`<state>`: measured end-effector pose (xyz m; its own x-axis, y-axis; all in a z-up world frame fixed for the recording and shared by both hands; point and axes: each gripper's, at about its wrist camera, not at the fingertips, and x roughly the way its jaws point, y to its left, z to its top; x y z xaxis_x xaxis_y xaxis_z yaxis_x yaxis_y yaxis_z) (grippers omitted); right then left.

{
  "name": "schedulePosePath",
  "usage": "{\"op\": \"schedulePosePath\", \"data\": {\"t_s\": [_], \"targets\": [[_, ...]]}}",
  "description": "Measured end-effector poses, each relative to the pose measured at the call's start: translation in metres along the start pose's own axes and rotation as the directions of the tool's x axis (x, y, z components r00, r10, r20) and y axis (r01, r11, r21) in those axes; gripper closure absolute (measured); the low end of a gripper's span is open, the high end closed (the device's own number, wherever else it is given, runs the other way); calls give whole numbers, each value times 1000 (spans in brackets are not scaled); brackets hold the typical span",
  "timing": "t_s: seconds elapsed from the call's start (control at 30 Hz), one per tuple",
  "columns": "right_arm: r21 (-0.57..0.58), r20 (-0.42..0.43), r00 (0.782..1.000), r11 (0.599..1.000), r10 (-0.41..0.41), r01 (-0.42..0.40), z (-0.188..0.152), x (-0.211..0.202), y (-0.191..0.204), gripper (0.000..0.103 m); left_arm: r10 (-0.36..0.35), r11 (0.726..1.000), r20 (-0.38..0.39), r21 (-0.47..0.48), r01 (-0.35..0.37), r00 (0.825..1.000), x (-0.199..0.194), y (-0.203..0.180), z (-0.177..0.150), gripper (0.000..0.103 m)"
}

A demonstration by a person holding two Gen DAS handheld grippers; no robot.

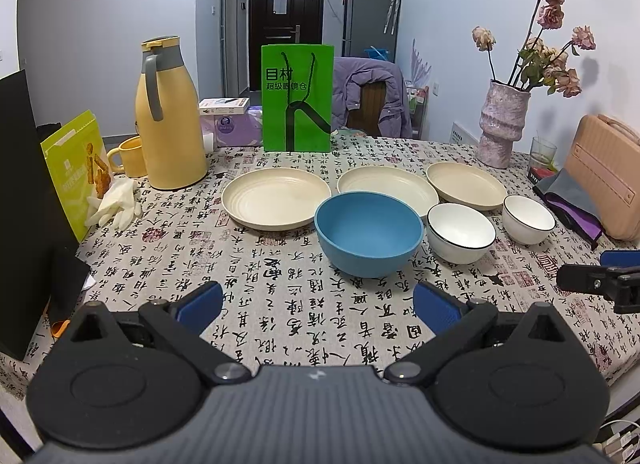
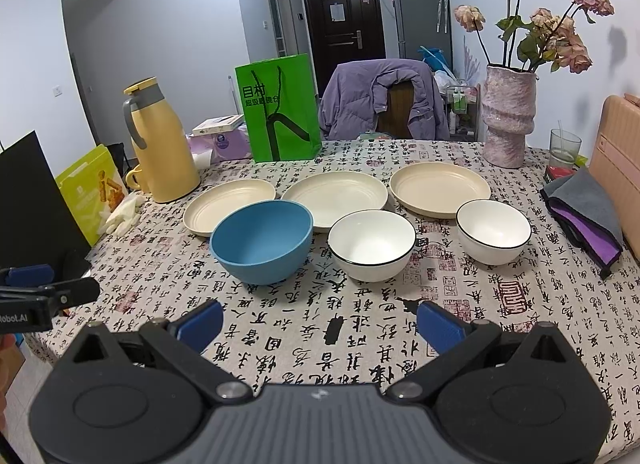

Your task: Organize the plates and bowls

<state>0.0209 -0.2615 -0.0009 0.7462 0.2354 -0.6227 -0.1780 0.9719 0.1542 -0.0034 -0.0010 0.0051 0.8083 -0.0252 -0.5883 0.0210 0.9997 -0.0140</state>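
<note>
A: Left wrist view first. Left gripper low over the near edge of the table, blue pads spread wide apart, nothing between them.

B: Straight ahead of it, the blue bowl, upright, mid-table. Just behind, three cream plates in a row toward the far edge: left plate, middle plate partly hidden by the blue bowl, right plate.

A: Two white bowls with dark rims right of the blue one: nearer white bowl just beside it, farther white bowl near the right edge. Over on the far left corner, a yellow jug with a yellow mug beside it, and a green bag upright at the far edge.

B: Tip of the right gripper poking in from the right edge of the picture.

A: Right wrist view now. Right gripper also near the front edge, pads well apart, empty.

B: Blue bowl ahead and left, overlapping the left plate and the middle plate. Nearer white bowl dead ahead, farther white bowl to its right, apart from it. Right plate behind those two.

A: Vase of dried roses at the far right corner, folded cloth along the right edge. Left gripper just showing at the left side
</note>
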Motion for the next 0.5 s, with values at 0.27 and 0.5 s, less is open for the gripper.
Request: {"op": "schedulePosePath", "data": {"t_s": [0.27,0.5], "targets": [[-1,0,1000,1000,-1,1,-4,0,3,0,-2,1000,5,-1,2,1000,-1,0,2,0],[-2,0,1000,1000,-1,1,-2,1,4,0,-4,1000,8,-2,4,1000,-3,2,2,0]]}}
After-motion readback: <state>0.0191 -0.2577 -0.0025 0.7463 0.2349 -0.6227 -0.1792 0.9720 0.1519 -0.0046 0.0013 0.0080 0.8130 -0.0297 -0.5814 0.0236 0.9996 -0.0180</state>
